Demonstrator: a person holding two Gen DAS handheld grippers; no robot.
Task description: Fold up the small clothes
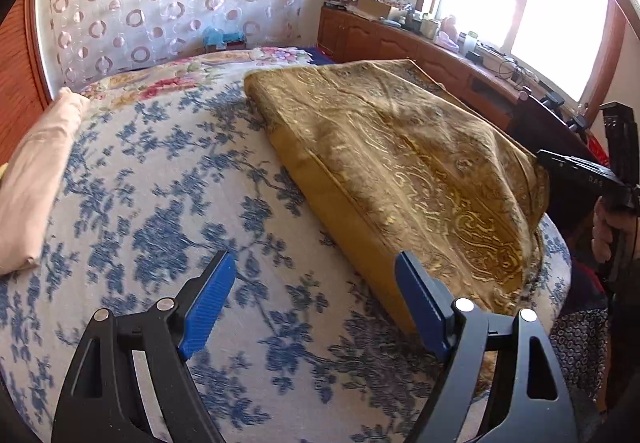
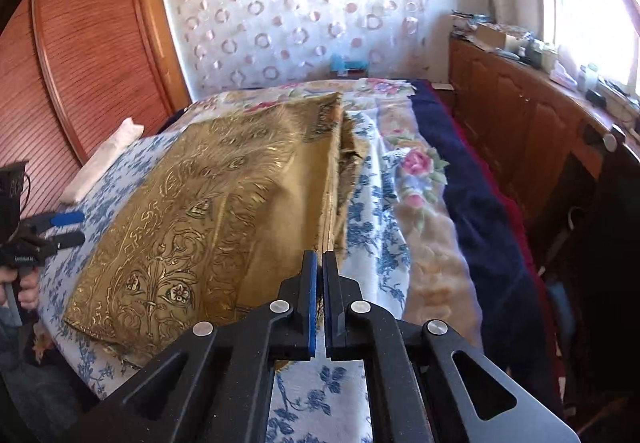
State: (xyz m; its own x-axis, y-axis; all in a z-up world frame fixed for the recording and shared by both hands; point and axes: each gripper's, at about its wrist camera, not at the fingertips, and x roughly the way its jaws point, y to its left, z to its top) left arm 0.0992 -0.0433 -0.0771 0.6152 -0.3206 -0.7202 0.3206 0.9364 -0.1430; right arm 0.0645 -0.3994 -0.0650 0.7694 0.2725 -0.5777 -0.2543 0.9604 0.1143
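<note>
Mid-fold: right gripper (image 2: pixel 319 263) jaws together, pinching gold cloth (image 2: pixel 224 203) edge at frame centre. Left gripper (image 1: pixel 316 283) apart, empty, lower centre. Next, prob: carry edge across, left pins.

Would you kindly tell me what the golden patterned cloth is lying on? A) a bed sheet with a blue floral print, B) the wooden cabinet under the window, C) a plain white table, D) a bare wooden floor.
A: the golden patterned cloth lies on the bed sheet with a blue floral print, whose flowers show around its edges in both wrist views.
</note>
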